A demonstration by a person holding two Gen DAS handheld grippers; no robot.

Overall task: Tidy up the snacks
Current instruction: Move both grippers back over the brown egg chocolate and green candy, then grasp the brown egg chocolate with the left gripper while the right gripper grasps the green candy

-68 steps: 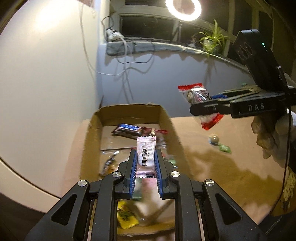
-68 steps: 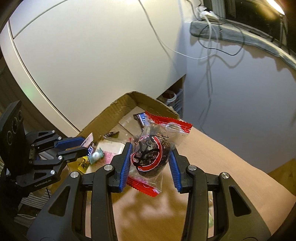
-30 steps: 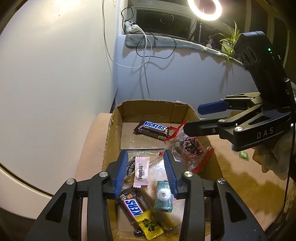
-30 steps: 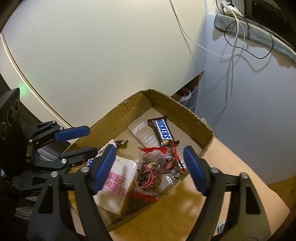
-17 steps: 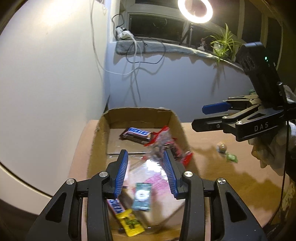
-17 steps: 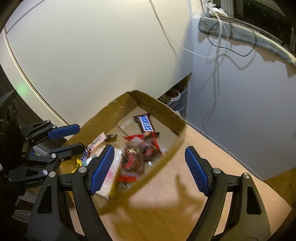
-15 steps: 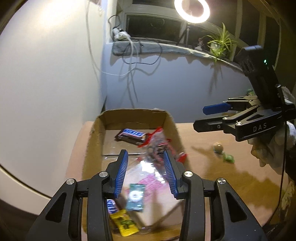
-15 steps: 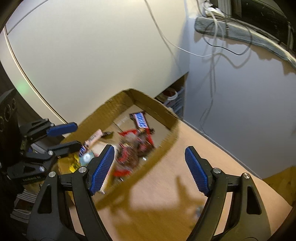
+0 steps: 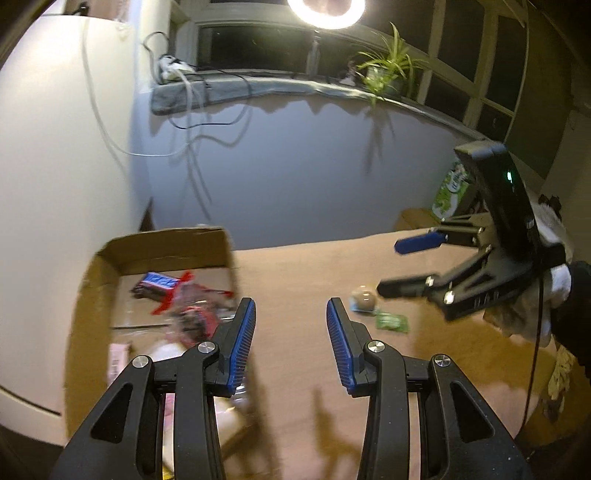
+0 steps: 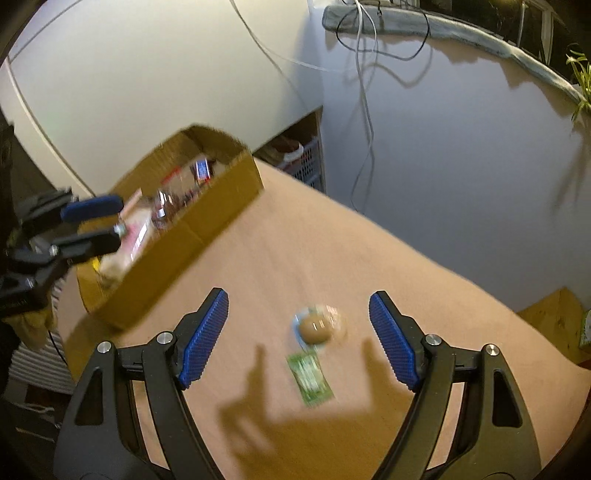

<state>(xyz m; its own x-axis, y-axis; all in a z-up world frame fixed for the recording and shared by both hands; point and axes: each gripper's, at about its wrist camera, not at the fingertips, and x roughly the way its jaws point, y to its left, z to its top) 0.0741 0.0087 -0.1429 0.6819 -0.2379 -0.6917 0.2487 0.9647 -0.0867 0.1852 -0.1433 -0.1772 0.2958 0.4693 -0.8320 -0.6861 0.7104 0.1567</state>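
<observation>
A cardboard box (image 9: 85,280) (image 10: 192,229) holds several snacks, among them a Snickers bar (image 9: 157,282) and a red-edged clear packet (image 9: 192,314). A round brown wrapped sweet (image 9: 364,297) (image 10: 314,328) and a small green packet (image 9: 391,321) (image 10: 312,378) lie on the table to its right. My left gripper (image 9: 290,347) is open and empty beside the box's right wall. My right gripper (image 10: 299,343) is open and empty, its jaws either side of and above the round sweet; it also shows in the left wrist view (image 9: 413,264).
The tan table (image 9: 306,266) (image 10: 424,280) ends at a pale wall at the back. A sill with cables (image 9: 207,88), a ring light (image 9: 325,11) and a plant (image 9: 388,70) runs above. A green carton (image 9: 450,192) stands at the far right.
Both grippers let go of their snacks into the box, then swung right, away from it. The right gripper now hangs over the round sweet and green packet.
</observation>
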